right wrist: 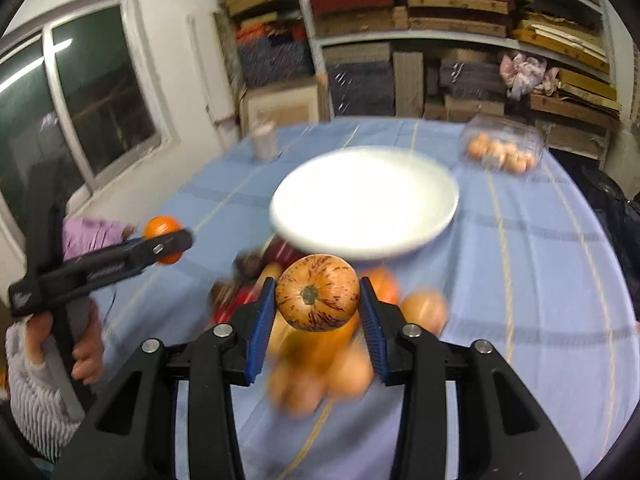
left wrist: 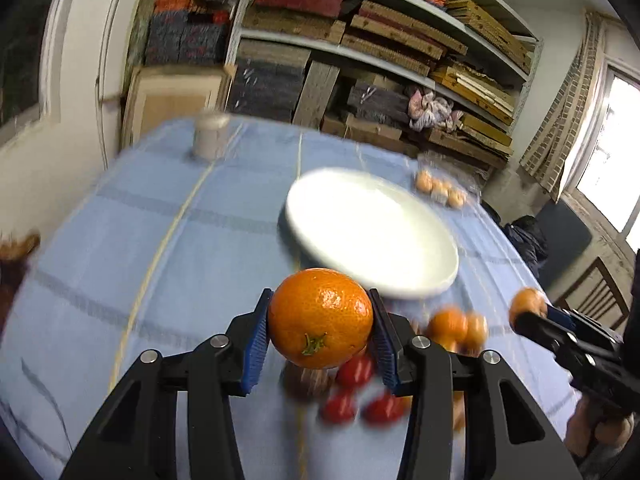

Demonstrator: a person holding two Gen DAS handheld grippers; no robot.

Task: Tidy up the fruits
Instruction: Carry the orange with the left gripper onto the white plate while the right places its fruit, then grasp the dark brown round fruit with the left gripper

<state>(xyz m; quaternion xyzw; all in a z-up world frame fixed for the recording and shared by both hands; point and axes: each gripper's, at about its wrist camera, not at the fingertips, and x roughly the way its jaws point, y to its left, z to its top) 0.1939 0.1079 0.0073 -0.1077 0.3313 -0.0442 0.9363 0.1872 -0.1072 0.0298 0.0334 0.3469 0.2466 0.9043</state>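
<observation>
Right now both grippers are holding fruit up off the table. Left gripper (left wrist: 320,320) is clamping a mandarin (left wrist: 320,317) btwn its blue pads (left wrist: 256,344), stem end facing the camera, fruit clear of the cloth. Right gripper (right wrist: 318,300) is gripping a small striped fruit (right wrist: 317,298), yellow-orange w/ dark red-brown streaks, stem end facing the camera too; pads are pressing on both its sides.

White plate (right wrist: 432,216) is sitting mid-table on the blue checked tablecloth (right wrist: 540,280), nothing on it, just beyond both held fruits. A loose pile of fruit is lying on the cloth toward the near edge, below the grippers: red tomatoes (left wrist: 356,372) and more mandarins (left wrist: 452,324) in the left wrist view, blurred orange and yellow pieces (right wrist: 320,376) in the right wrist view, exact kinds hard to tell.

Clear plastic box w/ small orange fruits (right wrist: 500,152) is resting near the far right corner. A pale cylindrical container (right wrist: 264,140) is standing near the far left edge. Shelves stacked w/ flat boxes (right wrist: 460,12) are filling the wall behind the table. A hand (right wrist: 86,344) in a striped sleeve is grasping the left gripper's handle.
</observation>
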